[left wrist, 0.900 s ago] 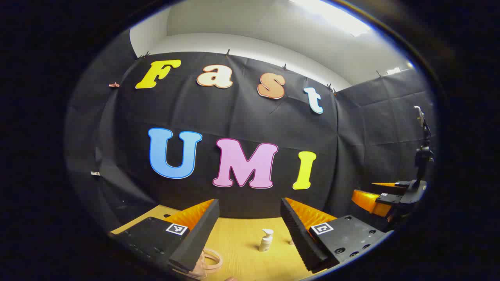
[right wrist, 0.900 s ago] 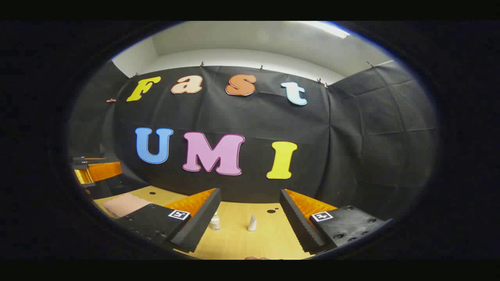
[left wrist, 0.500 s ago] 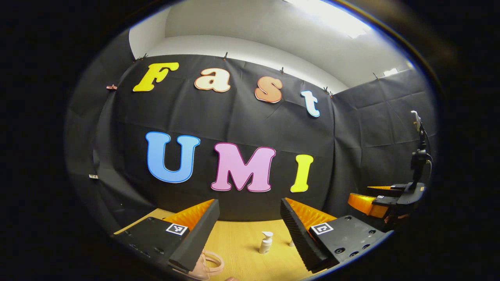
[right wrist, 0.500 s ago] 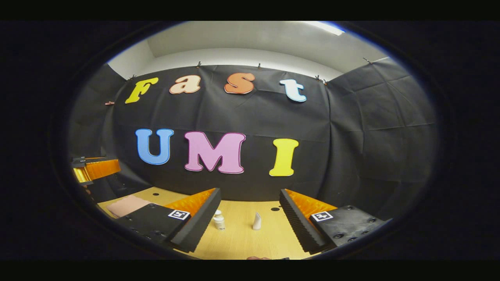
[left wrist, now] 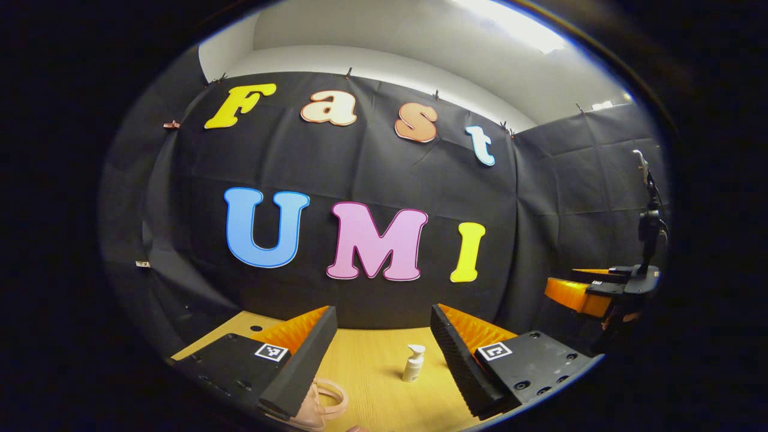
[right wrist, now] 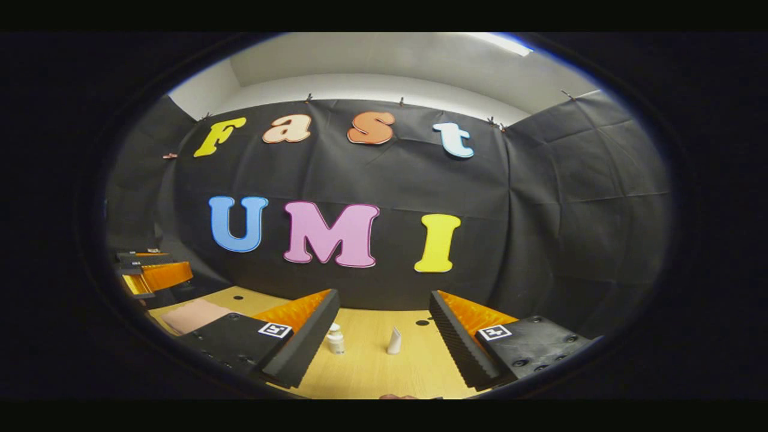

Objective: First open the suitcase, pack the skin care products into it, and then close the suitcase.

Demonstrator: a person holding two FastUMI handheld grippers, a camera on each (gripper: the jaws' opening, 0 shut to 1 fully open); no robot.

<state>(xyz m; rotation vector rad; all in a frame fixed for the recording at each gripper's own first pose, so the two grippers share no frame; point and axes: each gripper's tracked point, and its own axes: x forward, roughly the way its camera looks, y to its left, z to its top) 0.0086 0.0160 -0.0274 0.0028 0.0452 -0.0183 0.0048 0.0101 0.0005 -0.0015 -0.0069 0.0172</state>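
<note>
On the wooden table (right wrist: 366,372): suitcase (right wrist: 191,314) lies flat and closed, products standing loose, both grippers held above, jaws wide apart on nothing.

Pink suitcase sits at the left in the right gripper view; its handle (left wrist: 327,401) shows beside the left gripper (left wrist: 381,354). A pump bottle (left wrist: 412,363) stands between that gripper's fingers. A small bottle (right wrist: 335,339) and a tube (right wrist: 394,341) stand apart ahead of the right gripper (right wrist: 383,336).

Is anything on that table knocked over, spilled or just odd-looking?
Nothing stands out. The pump bottle, small bottle and tube stand upright on the table, with no spill. The pink suitcase lies flat, apparently closed.
</note>
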